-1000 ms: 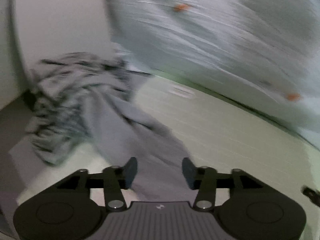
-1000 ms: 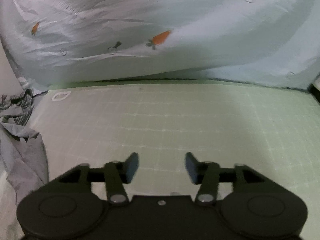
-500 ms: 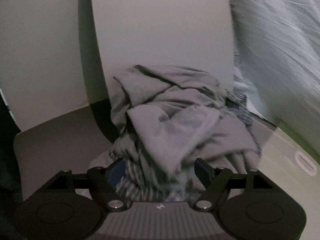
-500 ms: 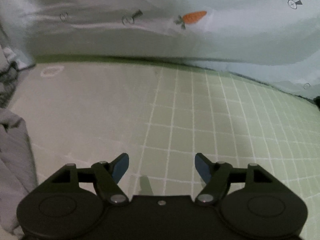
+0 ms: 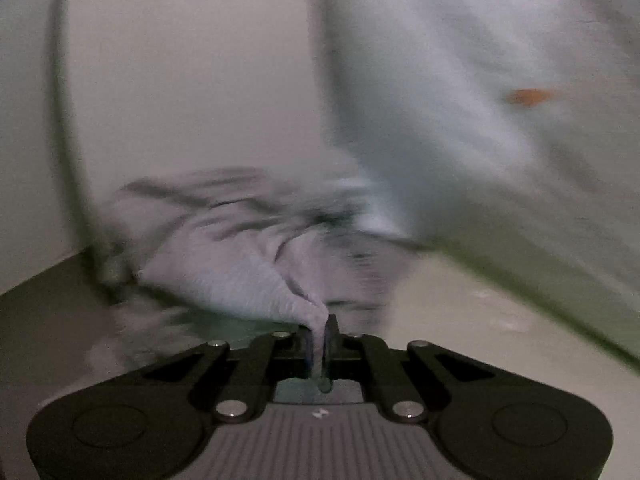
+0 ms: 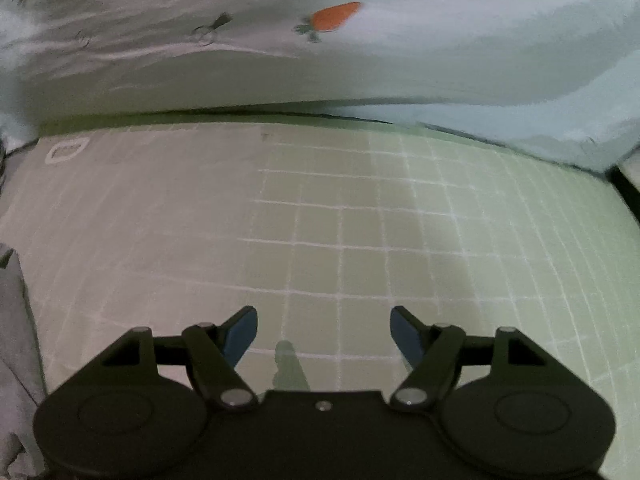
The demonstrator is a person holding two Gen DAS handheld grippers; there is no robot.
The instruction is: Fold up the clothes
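Note:
A crumpled grey garment lies in a pile at the left end of the work surface, against a white wall; the view is motion-blurred. My left gripper is shut on a pinched fold of this grey garment, which stretches from the jaws back to the pile. My right gripper is open and empty, hovering low over the green grid mat. An edge of grey cloth shows at the far left of the right wrist view.
A pale sheet printed with carrots hangs along the back of the mat, also in the left wrist view. A white wall stands behind the pile. A dark edge bounds the mat at right.
My left gripper closed on a fold of the grey garment and is pulling it away from the pile. My right gripper stayed open and shifted slightly over the mat.

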